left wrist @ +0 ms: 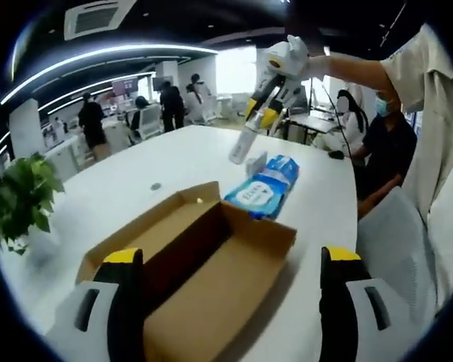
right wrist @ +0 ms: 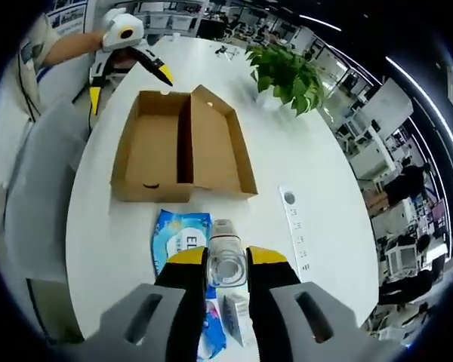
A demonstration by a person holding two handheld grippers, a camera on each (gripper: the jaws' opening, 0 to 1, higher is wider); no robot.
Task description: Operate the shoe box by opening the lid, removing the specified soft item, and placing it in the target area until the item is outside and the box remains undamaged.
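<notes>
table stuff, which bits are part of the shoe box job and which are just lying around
Job: open cardboard shoe box; blue soft pack; clear bottle held in the right claw; left claw, open.

Lying about: potted plant; power strip; small carton.

Grey left gripper (left wrist: 230, 260) with yellow-tipped black jaws, beige short sleeve (left wrist: 426, 83)

Open-plan office w/ curved ceiling light strips (left wrist: 98, 56) glowing; potted plant (right wrist: 287, 74) sitting on white table (left wrist: 181, 158); people standing by desks (left wrist: 106, 139).
</notes>
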